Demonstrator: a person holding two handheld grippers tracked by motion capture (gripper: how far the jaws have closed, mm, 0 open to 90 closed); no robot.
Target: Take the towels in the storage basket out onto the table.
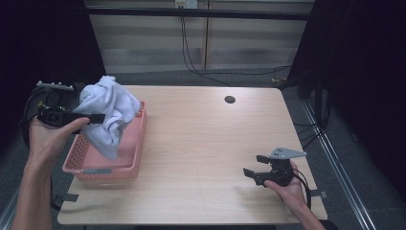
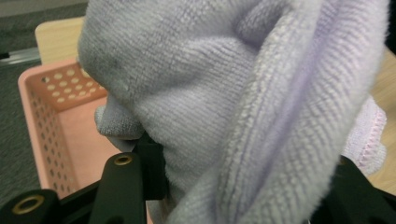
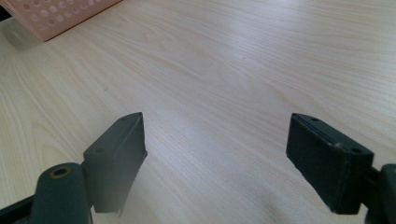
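A pale lilac towel (image 1: 109, 112) hangs bunched above the pink perforated basket (image 1: 128, 163) at the table's left edge. My left gripper (image 1: 98, 118) is shut on the towel, holding it up from the left side. In the left gripper view the towel (image 2: 243, 102) bulges between the black jaws, with the basket (image 2: 44, 121) below and behind it. My right gripper (image 1: 254, 165) rests low over the table at the front right, held in a hand. In the right gripper view its jaws stand wide apart with bare wood between them, so my right gripper (image 3: 219, 154) is open.
The light wooden table (image 1: 206, 139) has a small round cable hole (image 1: 230, 99) near its far edge. A corner of the basket (image 3: 60, 16) lies at the top left of the right gripper view. Dark curtains flank the table; cables run along the floor behind.
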